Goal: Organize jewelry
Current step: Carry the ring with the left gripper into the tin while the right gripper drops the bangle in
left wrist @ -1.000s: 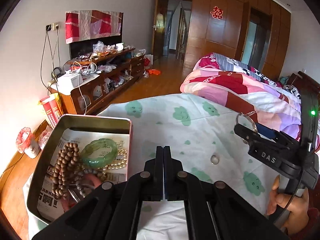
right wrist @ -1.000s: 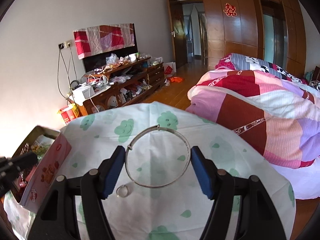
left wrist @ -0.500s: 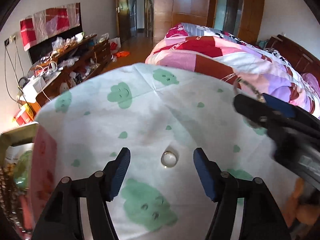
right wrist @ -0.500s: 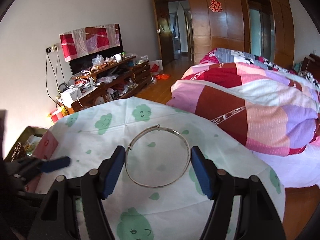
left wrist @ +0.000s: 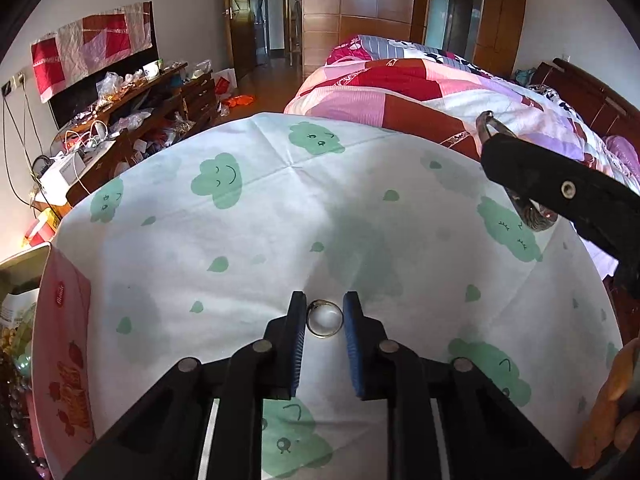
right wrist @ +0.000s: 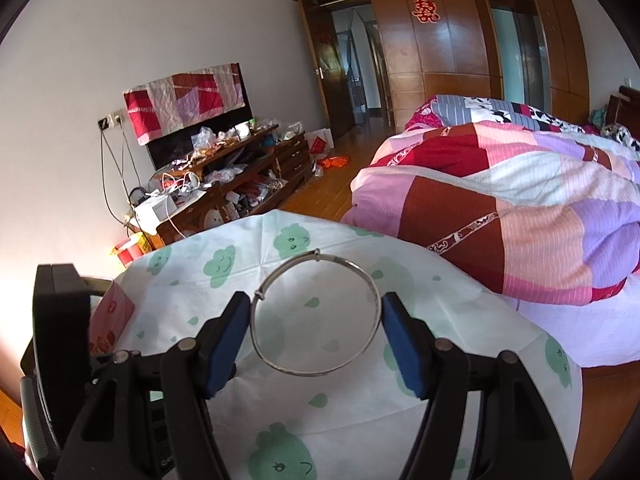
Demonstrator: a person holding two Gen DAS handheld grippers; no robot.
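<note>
A small metal ring (left wrist: 325, 318) lies on the white cloth with green clouds (left wrist: 280, 216). My left gripper (left wrist: 325, 312) has its blue pads on both sides of the ring, touching or nearly touching it. My right gripper (right wrist: 316, 312) is shut on a thin silver bangle (right wrist: 316, 371) and holds it above the cloth. It also shows in the left wrist view at the right (left wrist: 560, 192), with the bangle (left wrist: 532, 216) partly hidden behind it. The pink tin box (left wrist: 60, 344) with beads and a green bangle stands at the left edge.
A bed with a patchwork quilt (right wrist: 520, 200) lies beyond the table at the right. A cluttered wooden TV stand (right wrist: 224, 184) is along the far left wall. The tin's pink side (right wrist: 112, 316) shows left in the right wrist view.
My left gripper swung away from the tin to the ring, opened, then narrowed around it. My right gripper kept its hold on the bangle and shifted a little right.
</note>
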